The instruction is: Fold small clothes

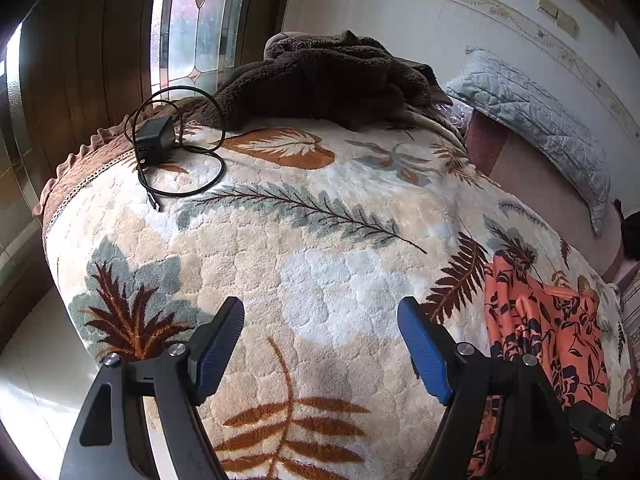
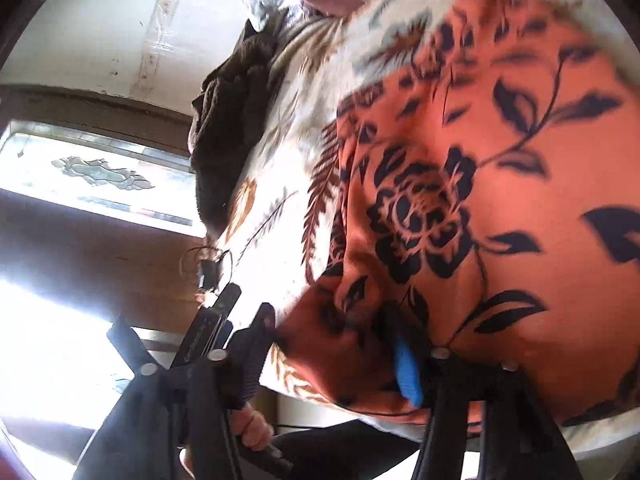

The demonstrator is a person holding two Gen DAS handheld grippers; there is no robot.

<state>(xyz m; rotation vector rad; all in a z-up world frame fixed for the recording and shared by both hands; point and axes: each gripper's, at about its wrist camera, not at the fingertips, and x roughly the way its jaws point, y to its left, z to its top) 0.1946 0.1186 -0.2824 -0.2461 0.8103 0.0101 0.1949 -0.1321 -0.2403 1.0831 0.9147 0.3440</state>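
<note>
The orange floral garment (image 1: 548, 332) lies right of the released, empty left gripper (image 1: 320, 344); right gripper (image 2: 332, 344) nearer, grip unclear.

The left wrist view sits above the near edge of the bed (image 1: 304, 240), angled down and forward along its hand-held gripper (image 1: 320, 312) toward the brown blanket (image 1: 320, 80), the stained-glass window (image 1: 196, 20) and the far wall. The right wrist view is rolled steeply onto its side and blurred, pressed in close over the orange floral garment (image 2: 500, 200), which fills most of its picture. Both views share that orange floral garment (image 1: 552, 332), the leaf-patterned bed cover (image 2: 280, 208), the brown blanket (image 2: 224, 128), the window (image 2: 100, 176) and the charger with its cable (image 1: 154, 140).
</note>
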